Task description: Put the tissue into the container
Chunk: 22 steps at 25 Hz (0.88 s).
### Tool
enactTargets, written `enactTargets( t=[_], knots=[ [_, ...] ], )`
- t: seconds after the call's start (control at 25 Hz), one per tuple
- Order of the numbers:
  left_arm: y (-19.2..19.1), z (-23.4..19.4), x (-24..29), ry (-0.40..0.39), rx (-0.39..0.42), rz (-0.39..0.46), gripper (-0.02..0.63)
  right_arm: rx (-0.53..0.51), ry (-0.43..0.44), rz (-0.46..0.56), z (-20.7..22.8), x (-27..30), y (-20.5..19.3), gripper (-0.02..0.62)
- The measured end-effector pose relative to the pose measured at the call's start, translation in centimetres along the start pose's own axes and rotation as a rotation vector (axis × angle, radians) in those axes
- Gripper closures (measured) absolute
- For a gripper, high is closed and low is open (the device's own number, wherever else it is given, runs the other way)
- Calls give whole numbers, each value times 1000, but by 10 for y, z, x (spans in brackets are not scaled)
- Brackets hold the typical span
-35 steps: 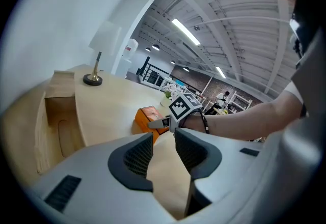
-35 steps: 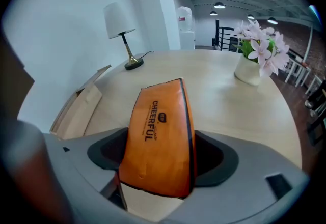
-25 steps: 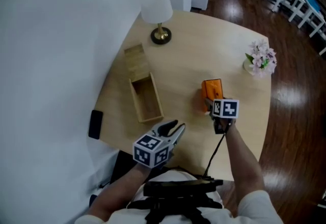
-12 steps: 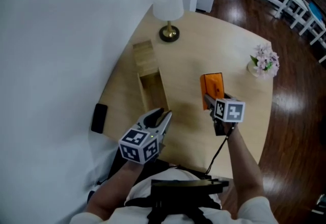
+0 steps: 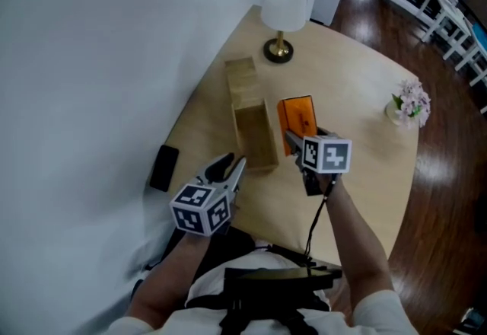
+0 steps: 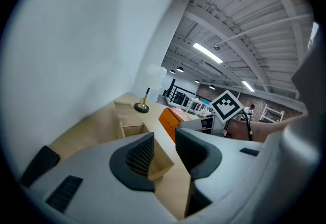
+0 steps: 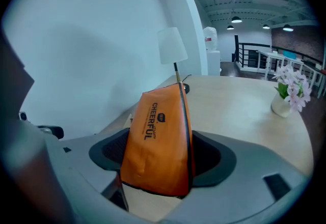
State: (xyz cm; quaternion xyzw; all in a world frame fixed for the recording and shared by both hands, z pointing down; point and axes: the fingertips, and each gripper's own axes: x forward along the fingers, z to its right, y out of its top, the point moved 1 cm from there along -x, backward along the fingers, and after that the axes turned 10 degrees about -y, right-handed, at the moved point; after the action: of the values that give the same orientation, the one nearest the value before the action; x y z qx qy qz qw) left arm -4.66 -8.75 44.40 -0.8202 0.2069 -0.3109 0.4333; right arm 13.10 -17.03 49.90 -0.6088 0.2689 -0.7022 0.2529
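Right gripper view shows my right hand-held gripper (image 7: 162, 156) pinching the orange tissue pack (image 7: 160, 136) upright, just beside the open wooden container (image 5: 255, 135), so I'd centre it over the opening and lower it lengthwise before releasing; the left hand-held gripper (image 6: 164, 151) hangs spread, empty.

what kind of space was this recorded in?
Probably a loft-style office or showroom staged like a home. A light wooden table holds a lamp and a vase of flowers. There is a dark wood floor and an exposed beamed ceiling with strip lights.
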Motion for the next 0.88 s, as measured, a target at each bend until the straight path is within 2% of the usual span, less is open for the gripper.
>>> enactTargets(
  t=[0.4, 0.68, 0.88],
  knots=[
    [-17, -28, -20, 17, -48, -21, 475, -38, 53, -78, -94, 48, -13, 219],
    [-20, -35, -19, 0, -61, -34, 474, -65, 16, -111, -113, 70, -21, 221],
    [-24, -35, -19, -12, -70, -45, 474, -25, 1, -138, -114, 79, -31, 222]
  ],
)
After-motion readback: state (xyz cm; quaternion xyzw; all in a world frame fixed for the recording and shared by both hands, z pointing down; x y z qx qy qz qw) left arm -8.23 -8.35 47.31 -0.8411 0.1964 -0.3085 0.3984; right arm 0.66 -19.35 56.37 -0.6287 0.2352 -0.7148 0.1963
